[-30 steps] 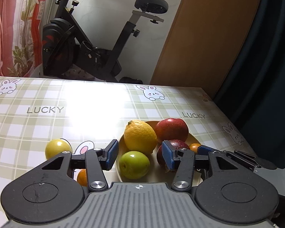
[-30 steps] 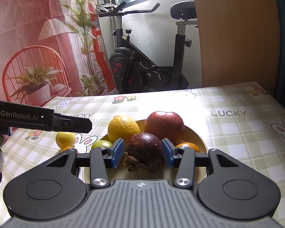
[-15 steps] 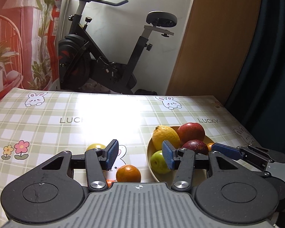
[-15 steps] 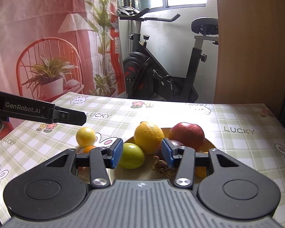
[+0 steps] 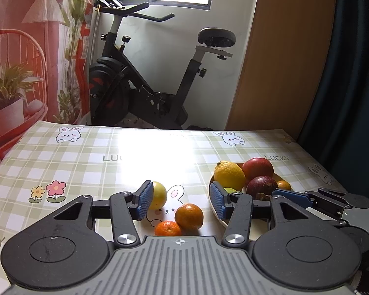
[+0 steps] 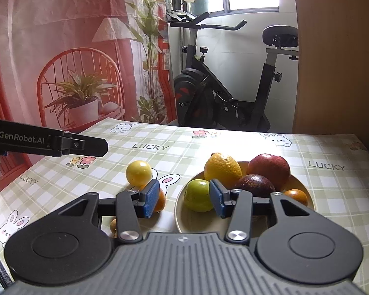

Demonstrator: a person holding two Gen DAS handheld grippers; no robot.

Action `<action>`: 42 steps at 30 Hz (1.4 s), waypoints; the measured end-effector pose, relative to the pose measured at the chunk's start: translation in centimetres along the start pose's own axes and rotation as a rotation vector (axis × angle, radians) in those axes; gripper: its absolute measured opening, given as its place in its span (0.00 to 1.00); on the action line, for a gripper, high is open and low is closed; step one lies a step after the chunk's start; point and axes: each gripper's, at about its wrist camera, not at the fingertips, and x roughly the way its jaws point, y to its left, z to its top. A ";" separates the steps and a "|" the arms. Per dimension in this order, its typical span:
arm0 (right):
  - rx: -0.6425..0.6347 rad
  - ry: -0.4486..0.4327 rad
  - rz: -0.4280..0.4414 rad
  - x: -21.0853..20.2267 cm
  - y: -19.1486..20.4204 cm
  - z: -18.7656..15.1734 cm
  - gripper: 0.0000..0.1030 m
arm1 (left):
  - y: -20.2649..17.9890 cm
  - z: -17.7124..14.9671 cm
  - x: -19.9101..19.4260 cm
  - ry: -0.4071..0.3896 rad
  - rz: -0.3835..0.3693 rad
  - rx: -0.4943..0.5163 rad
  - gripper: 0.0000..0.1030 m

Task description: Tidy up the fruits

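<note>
The left hand-held gripper [image 5: 180, 200] is released and holds nothing. The right hand-held gripper [image 6: 183, 198] is released too, and empty. On the desk [image 5: 86, 162] sit a small yellow fruit [image 6: 138, 172] and two tangerines [image 5: 189, 215] beside the plate [image 6: 184, 218]. In the plate lie a lemon [image 6: 222, 169], a red apple [image 6: 269, 170], a green fruit [image 6: 198, 195] and a dark purple fruit [image 6: 255, 183]

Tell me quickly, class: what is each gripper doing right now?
Left gripper: open, holding nothing, above two small orange tangerines.
Right gripper: open, holding nothing, at the round beige plate.
</note>
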 end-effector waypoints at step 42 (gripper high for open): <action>-0.134 0.145 0.209 4.8 4.4 -5.0 0.47 | 2.8 -5.6 0.1 0.111 0.033 -0.072 0.52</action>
